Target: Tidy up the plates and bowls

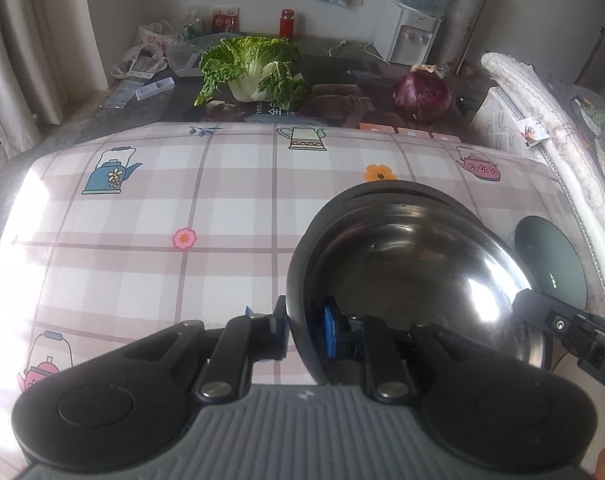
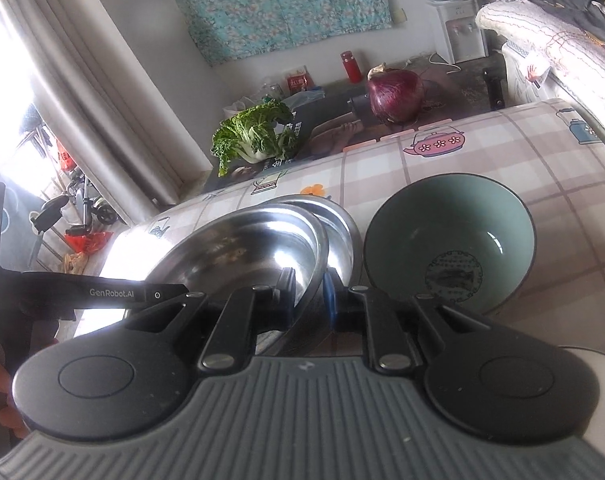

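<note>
While the steel bowl (image 1: 414, 264) is carried above the checked tablecloth (image 1: 142, 208), its rim is seen in the left wrist view to be clamped by the left gripper (image 1: 302, 330), one finger outside the wall and the blue-padded finger (image 1: 331, 330) inside. At the far right of the rim, the tip of the right gripper (image 1: 542, 312) is seen to meet the same bowl. Beyond that tip, a green bowl (image 1: 550, 264) is partly visible near the table's right edge. Ahead and left of the fingers, a wide bare stretch of cloth is offered for setting down.

In the right wrist view, the right gripper (image 2: 308, 292) is clenched on the near rim of the steel bowl (image 2: 246, 248), under which a second steel dish (image 2: 338, 224) appears to be nested; whether it is also gripped cannot be told. The green bowl (image 2: 450, 248) stands just right of the fingers, close to the steel rim. The left gripper (image 2: 122, 292) enters from the left.

A slip is judged possible, since the polished rim is pinched thinly at two points; uneven motion of the hands could twist it free. A knock against the green bowl is also a risk. Little room is left on the right.
</note>
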The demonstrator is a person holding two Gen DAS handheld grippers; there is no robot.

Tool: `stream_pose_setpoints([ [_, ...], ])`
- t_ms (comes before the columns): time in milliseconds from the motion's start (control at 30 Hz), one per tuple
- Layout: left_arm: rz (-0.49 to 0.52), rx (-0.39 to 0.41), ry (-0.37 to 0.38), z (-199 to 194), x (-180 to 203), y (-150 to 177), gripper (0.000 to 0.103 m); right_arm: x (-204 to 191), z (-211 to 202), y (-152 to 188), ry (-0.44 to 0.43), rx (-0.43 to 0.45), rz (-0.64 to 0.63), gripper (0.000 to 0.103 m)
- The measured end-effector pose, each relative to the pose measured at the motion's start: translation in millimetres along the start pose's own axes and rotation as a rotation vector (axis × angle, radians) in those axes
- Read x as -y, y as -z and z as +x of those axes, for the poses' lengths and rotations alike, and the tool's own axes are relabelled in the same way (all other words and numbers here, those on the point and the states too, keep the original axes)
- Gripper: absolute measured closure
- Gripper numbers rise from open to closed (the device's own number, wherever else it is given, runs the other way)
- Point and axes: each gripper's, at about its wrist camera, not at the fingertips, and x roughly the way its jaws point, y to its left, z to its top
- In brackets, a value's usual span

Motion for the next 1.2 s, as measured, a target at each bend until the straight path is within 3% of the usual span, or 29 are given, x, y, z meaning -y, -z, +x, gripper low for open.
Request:
stream_pose_setpoints([
  [200, 0.019, 0.031, -0.022, -6, 3, -1, 0.081, 0, 3, 0, 0.012, -0.006, 0.008, 0.083],
  [533, 0.017, 0.067, -0.036, -23, 0, 6, 0.065, 4, -2, -2, 0.016, -0.004, 0.023, 0.061],
  [667, 0.034, 0.109, -0.034, -38, 4, 11, 0.056, 4, -8, -1, 0.018, 0.006, 0.024, 0.060],
  [833, 0.070, 0.127, -0.029, -43, 12, 19, 0.055, -9, -15, 6, -0.005, 0.007, -0.031, 0.060],
  [967, 0.085, 0.103, -0.064, -28, 13, 22, 0.056, -23, -5, 16, 0.045, -0.009, -0.119, 0.066],
  [1200, 0.097, 0.078, -0.079, -14, 12, 24, 0.059, -17, 12, 17, 0.062, -0.032, -0.092, 0.071],
])
